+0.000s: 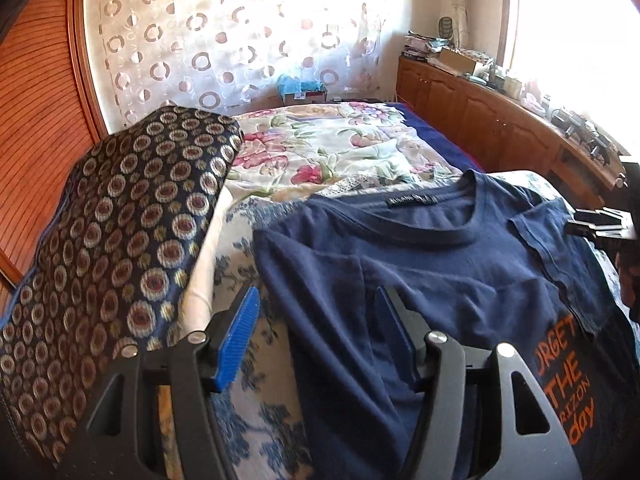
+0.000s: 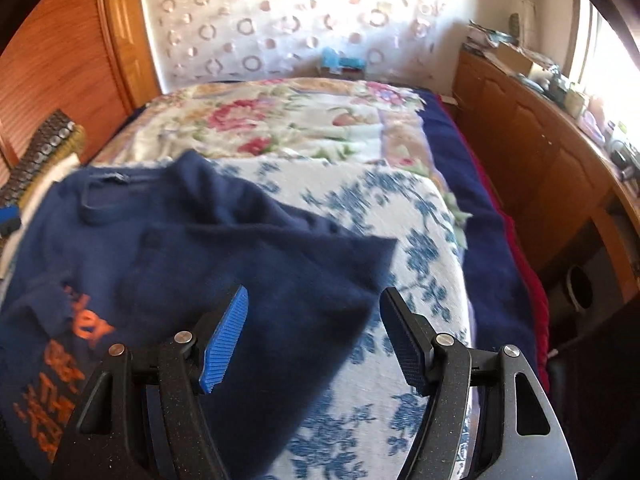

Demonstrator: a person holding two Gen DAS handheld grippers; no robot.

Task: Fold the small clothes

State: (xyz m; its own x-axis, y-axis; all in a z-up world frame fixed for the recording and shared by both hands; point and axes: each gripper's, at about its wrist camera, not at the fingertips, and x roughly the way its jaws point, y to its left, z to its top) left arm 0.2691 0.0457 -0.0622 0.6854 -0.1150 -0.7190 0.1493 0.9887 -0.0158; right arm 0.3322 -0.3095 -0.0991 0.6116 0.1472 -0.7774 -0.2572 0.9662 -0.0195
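Left gripper [image 1: 316,340] points downward over the left edge of the navy T-shirt [image 1: 420,264]; jaws stand apart, blue pads clear of the cloth, nothing clamped. Right gripper [image 2: 314,336] also tilts down, jaws apart, hovering above the shirt's right sleeve [image 2: 320,264]; no fabric pinched between the pads. In the left wrist view the right gripper's tip shows at the right edge of frame, over the shirt's far shoulder. T-shirt lies flat, front up, on a white cover with blue floral print [image 2: 400,220], neck opening toward the top of frame, orange lettering [image 1: 568,376] at lower right in the left wrist view and lower left in the right wrist view. One sleeve is folded in across the chest. Right wrist view is motion-blurred. Beyond the cover: a bedspread with pink and green flowers [image 1: 328,140] at centre, and a dark blue blanket [image 2: 480,208] along the right side. A dark cushion with a ring pattern [image 1: 120,232] fills the left of the left wrist view. Sheer curtain with circles [image 1: 240,32] across the top; wooden cabinets [image 1: 480,120] with cluttered tops at upper right; wooden slatted panel [image 1: 36,92] at upper left.
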